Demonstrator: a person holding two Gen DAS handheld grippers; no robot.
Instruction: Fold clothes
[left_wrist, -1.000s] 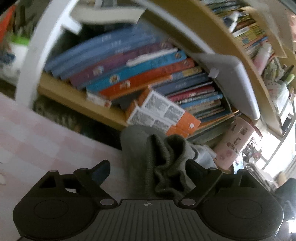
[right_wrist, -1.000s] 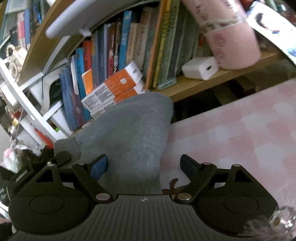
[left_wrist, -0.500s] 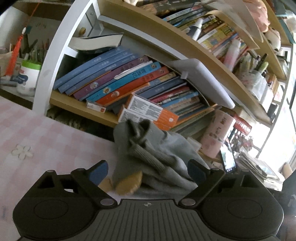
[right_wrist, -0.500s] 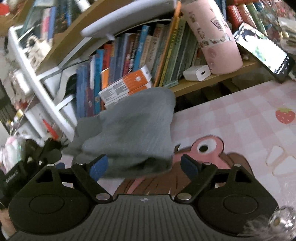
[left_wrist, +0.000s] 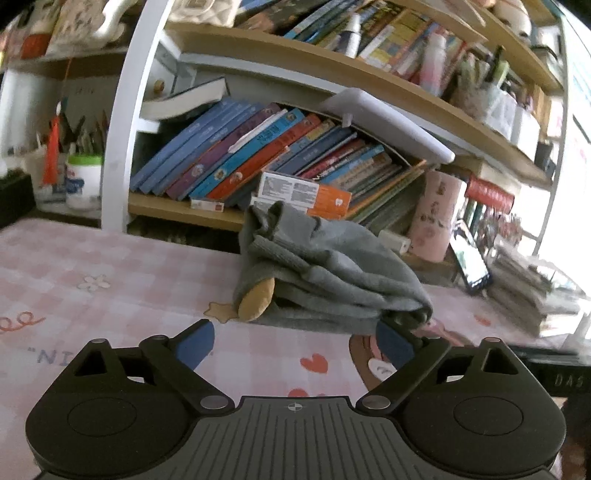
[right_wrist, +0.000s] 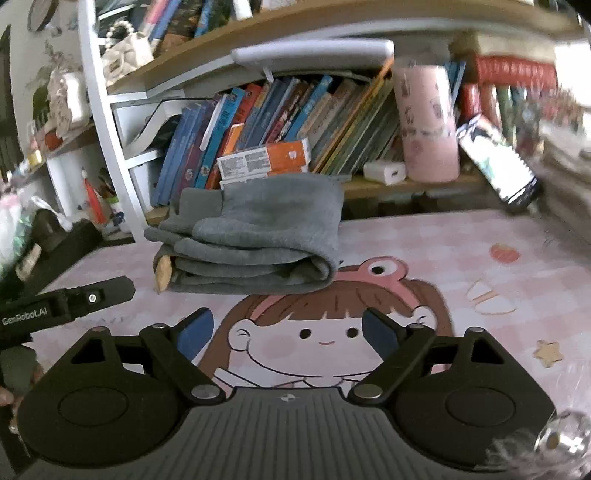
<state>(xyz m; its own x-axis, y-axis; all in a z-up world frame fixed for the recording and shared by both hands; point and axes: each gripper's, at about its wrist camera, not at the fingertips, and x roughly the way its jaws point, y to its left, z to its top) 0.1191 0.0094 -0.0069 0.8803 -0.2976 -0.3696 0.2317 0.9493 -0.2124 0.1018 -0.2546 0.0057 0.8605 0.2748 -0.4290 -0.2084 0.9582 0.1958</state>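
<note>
Now the grey knitted garment (left_wrist: 325, 273) is lying folded into a thick, layered bundle on the pink checked tablecloth with a cartoon girl print (right_wrist: 424, 258), near the table's far edge and just in front of the low wooden bookshelf (left_wrist: 177, 208). A tan fabric patch (left_wrist: 256, 299) is poking out of the bundle's left end, and in the right wrist view it (right_wrist: 162, 269) is showing at the same end. The garment's (right_wrist: 255, 236) rounded fold is facing right, just above the cartoon girl's pink frog hat (right_wrist: 373, 269).

The left gripper (left_wrist: 295, 341) is hovering over the cloth with its blue-padded jaws spread wide and gripping nothing; its right fingertip (left_wrist: 391, 343) is sitting just beside the bundle's near right corner, though whether it is touching is unclear. The right gripper (right_wrist: 282, 330) is also hanging over the printed face, jaws wide apart and empty, clearly short of the garment. A black finger of the left gripper (right_wrist: 92, 297) is reaching in from the left of the right wrist view.

Behind the bundle, an orange and white cardboard box (left_wrist: 303, 192) is lying flat on the shelf in front of leaning rows of colourful books (left_wrist: 258, 155). To the right, a pink patterned cylindrical tumbler (right_wrist: 424, 122) is standing beside a small white charger block (right_wrist: 384, 171), and a black smartphone (right_wrist: 498, 162) is leaning with its screen lit.
</note>
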